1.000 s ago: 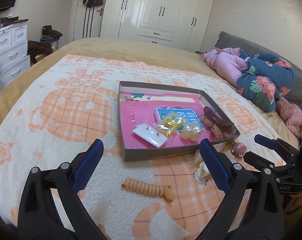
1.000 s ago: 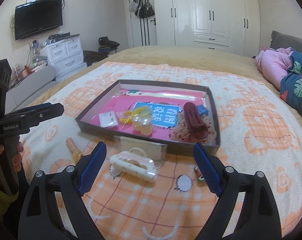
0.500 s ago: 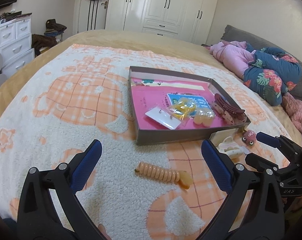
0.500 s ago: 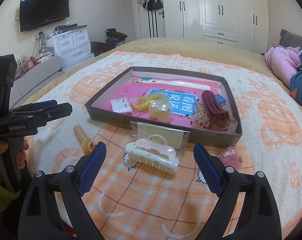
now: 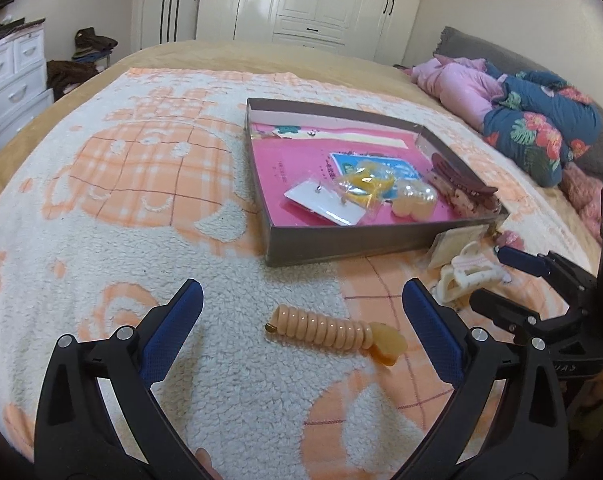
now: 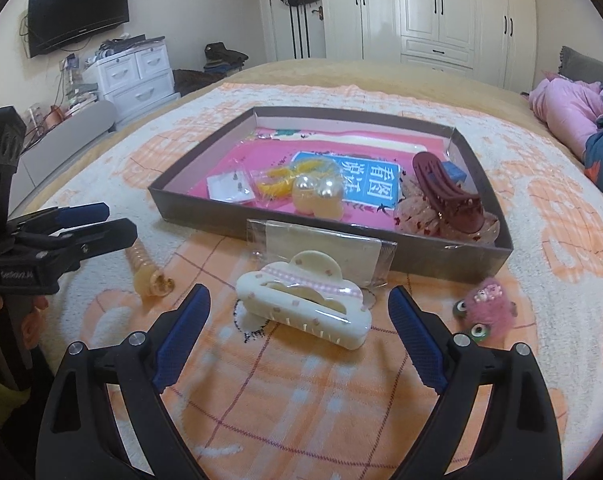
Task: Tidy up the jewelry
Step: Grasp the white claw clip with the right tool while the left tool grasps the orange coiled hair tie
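- Left gripper is hanging over the blanket with its jaws spread wide and nothing in them. The spiral hair tie is lying flat between them, so a shallow pinch is probably going to squash the coils and let it spring out.
- Cream claw clip is sitting just outside the tray, with a clear packet leaning behind it. Right gripper is spread too, lining up on the clip; those curved glossy sides are looking slippery, and a push could be shoving the packet over.
- Fuzzy pink clip is lying to the right, near the right-hand finger, risking a bump.
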`<state>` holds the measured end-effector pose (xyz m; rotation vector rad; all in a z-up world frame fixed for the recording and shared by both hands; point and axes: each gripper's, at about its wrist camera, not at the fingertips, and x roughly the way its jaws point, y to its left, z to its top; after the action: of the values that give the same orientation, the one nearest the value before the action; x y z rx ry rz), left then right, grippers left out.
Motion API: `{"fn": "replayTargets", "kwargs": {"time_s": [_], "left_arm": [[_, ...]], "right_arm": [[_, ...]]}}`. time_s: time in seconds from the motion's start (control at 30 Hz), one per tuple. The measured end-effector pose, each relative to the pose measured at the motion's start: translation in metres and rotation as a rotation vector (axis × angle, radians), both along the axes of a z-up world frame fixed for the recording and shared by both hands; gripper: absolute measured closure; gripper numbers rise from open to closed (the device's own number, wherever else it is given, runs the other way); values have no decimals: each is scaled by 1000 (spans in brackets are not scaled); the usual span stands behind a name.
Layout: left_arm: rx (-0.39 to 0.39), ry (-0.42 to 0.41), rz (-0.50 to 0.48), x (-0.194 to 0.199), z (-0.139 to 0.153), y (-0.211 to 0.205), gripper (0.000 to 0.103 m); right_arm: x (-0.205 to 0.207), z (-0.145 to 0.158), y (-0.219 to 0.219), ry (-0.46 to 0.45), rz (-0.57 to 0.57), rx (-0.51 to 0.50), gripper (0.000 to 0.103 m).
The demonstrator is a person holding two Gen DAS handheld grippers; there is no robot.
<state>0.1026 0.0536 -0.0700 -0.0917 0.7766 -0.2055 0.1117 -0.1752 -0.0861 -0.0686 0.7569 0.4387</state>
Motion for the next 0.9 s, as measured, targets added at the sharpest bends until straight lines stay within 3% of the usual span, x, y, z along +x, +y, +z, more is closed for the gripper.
{"fn": "replayTargets", "kwargs": {"time_s": [0.3,0.4,0.47,0.77,0.9], "left_arm": [[28,48,-31,6,-13,-9,12],[28,60,-34,8,-16,-8,12],[23,68,-43,8,-18,-8,12],[62,80,-127,4,-21,-26,12],[123,86,-130,4,-26,-34,26]], "right_arm": [[15,-15,-1,55,-37,15,16],[18,-18,-3,65,-31,29,22],[17,-18,-3,60,-23,32,34],[9,-15,-9,40,-10,31,34],[7,-12,-17,43,-21,43,34]]}}
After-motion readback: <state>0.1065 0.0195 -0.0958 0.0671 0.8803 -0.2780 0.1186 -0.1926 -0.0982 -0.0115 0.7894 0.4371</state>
